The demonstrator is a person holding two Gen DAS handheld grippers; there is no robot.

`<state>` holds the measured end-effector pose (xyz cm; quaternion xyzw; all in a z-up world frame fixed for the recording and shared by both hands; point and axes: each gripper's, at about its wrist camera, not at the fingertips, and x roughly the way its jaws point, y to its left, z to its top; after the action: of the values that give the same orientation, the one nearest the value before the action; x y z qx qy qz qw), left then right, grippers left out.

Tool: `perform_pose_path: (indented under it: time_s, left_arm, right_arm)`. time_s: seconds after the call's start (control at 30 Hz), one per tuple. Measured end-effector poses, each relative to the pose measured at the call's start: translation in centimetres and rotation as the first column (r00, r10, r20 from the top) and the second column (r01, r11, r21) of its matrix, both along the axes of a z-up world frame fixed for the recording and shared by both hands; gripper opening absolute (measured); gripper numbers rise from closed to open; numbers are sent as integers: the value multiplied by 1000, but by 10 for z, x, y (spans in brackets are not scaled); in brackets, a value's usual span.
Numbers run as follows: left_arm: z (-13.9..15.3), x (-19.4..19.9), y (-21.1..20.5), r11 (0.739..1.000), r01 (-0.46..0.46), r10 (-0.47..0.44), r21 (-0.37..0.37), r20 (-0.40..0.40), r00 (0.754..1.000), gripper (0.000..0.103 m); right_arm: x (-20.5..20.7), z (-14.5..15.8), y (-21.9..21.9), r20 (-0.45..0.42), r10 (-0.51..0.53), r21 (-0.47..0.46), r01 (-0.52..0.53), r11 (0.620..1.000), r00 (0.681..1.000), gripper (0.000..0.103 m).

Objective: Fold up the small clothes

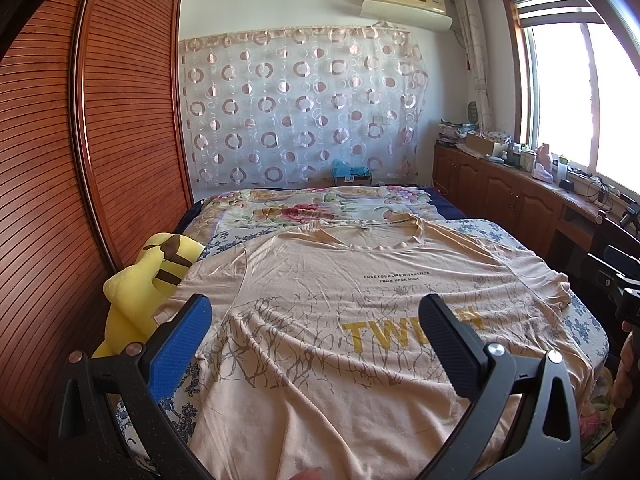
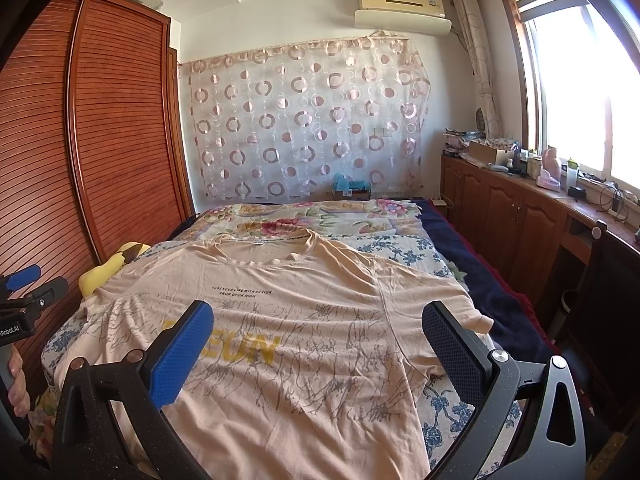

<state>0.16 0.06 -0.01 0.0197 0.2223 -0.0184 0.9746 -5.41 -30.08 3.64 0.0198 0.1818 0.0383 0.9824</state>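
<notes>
A peach T-shirt (image 1: 320, 304) with yellow letters and grey branch print lies spread flat, front up, on the bed, collar toward the far wall. It shows in the right wrist view too, the T-shirt (image 2: 304, 320) with its right sleeve near the bed's edge. My left gripper (image 1: 316, 316) hovers open above the shirt's lower left half, nothing between its fingers. My right gripper (image 2: 318, 322) hovers open above the shirt's lower right half, also holding nothing. The left gripper (image 2: 34, 284) appears at the left edge of the right wrist view, held by a hand.
A yellow plush toy (image 1: 140, 292) lies at the bed's left edge against the wooden wardrobe (image 1: 80, 160). A floral quilt (image 1: 320, 208) covers the bed's far part. Wooden cabinets (image 2: 520, 216) with clutter run under the window at right. A dark chair (image 2: 600, 300) stands at right.
</notes>
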Motion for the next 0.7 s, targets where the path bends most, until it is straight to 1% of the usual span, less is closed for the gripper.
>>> perform_pose_path:
  time_s: [0.7]
  left_arm:
    - [0, 0, 0, 1000, -2, 2, -2, 0, 1000, 103]
  right_arm:
    - [-2, 0, 2, 3, 1, -3, -1, 1000, 1000, 103]
